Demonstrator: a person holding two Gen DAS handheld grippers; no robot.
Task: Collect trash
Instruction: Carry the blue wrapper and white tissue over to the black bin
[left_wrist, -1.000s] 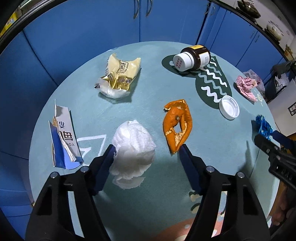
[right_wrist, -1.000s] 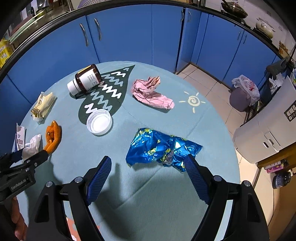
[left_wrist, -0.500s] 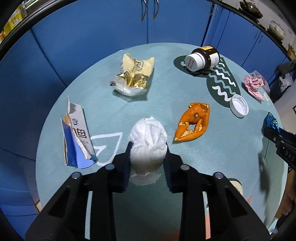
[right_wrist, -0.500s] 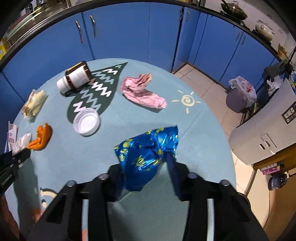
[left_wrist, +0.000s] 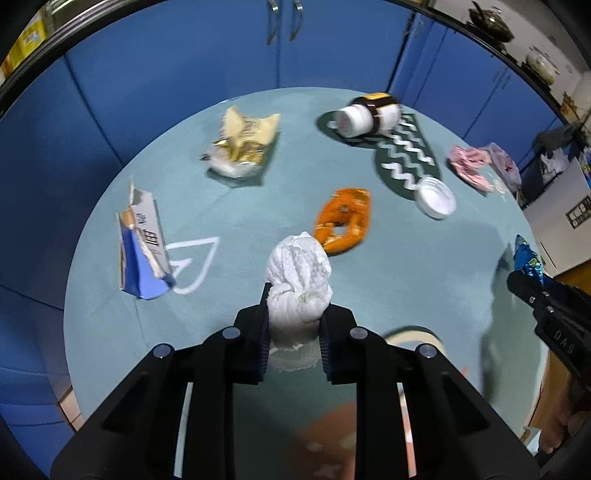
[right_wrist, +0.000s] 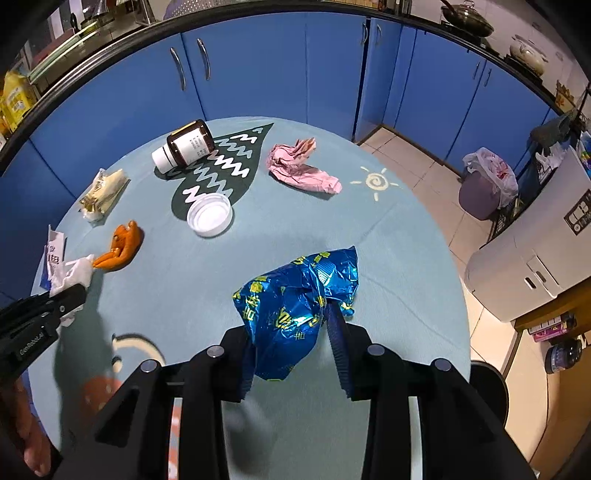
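My left gripper (left_wrist: 292, 334) has its jaws closing on the white tissue wad (left_wrist: 298, 284), squeezed between the pads just in front of the orange peel (left_wrist: 344, 221). My right gripper (right_wrist: 295, 345) has its jaws clamped on the blue foil wrapper (right_wrist: 295, 314) — it bunches up between them over the round teal surface (right_wrist: 388, 236). The brown bottle (right_wrist: 186, 146), white lid (right_wrist: 209, 214) and pink wrapper (right_wrist: 301, 168) lie further off — untouched.

You can read "GenRobot.AI" on the left gripper (right_wrist: 55, 301) body at the near left edge. The torn carton (left_wrist: 142, 240), blue wrapper (right_wrist: 299, 306) and brown bottle (right_wrist: 186, 146) carry print, too small or blurred to read.
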